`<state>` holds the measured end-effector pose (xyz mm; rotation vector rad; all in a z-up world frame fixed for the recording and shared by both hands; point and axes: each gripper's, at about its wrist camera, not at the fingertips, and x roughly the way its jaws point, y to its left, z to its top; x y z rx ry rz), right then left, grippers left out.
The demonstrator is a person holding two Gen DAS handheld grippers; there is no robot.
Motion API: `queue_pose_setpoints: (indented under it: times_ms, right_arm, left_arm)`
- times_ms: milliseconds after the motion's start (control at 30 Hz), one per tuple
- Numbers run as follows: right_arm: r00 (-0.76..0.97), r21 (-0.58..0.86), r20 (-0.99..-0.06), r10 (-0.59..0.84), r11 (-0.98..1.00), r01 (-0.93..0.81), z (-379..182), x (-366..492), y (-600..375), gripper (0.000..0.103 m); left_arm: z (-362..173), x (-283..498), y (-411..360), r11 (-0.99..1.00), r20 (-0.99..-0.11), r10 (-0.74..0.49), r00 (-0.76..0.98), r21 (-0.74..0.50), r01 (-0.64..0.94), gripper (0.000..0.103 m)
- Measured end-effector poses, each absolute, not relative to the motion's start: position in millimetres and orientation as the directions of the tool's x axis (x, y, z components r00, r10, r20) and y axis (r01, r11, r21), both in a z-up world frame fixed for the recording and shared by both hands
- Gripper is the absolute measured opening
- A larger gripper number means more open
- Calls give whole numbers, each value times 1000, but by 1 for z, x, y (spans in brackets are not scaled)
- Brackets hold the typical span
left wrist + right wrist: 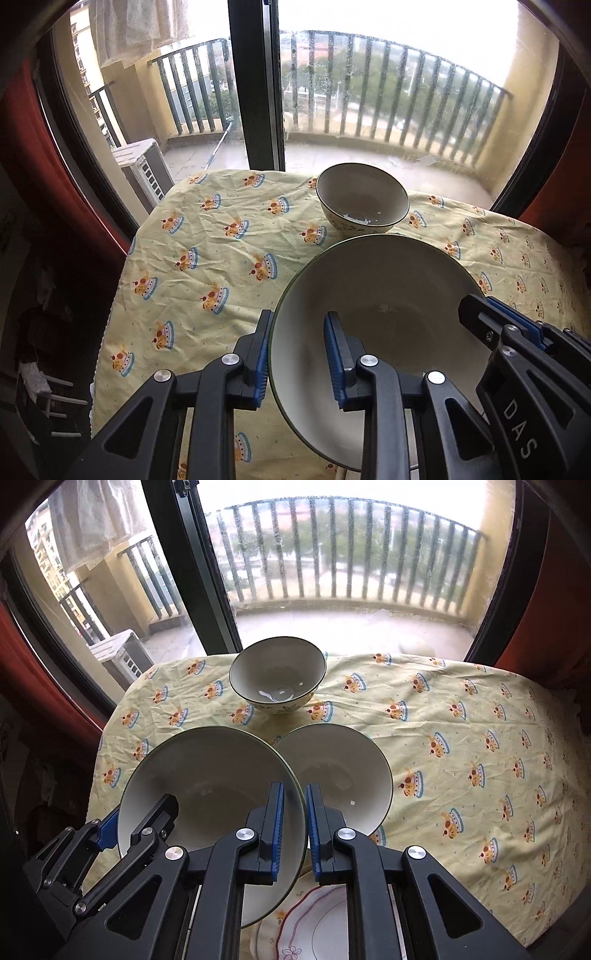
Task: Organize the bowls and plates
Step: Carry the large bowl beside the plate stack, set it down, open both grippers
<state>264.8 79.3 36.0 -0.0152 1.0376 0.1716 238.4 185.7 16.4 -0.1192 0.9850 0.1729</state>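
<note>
I hold the large glazed bowl [207, 794] by its rim, left tool [299, 354] and right tool [294, 827] both clamped on it, at lower left of the right view. A second bowl [336, 775], a small patterned bowl [277, 675] and a scalloped plate [317, 926] sit unstacked on the creased cloth-covered worktop [461, 738]; most sorting remains.

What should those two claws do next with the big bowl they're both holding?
Probably carry the big bowl forward and lower it into the medium bowl beside it. Left claw and right claw each pinch opposite rims, and nesting would tidy the table.
</note>
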Motion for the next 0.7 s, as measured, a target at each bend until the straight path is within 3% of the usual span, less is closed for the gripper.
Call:
queue_pose_setpoints:
  times_ms: [700]
  right_arm:
    - [525,60,-848,74,997,-44,41,234,-90,16]
  left_arm:
    - [16,224,22,997,-834,28,550,-20,-80,25]
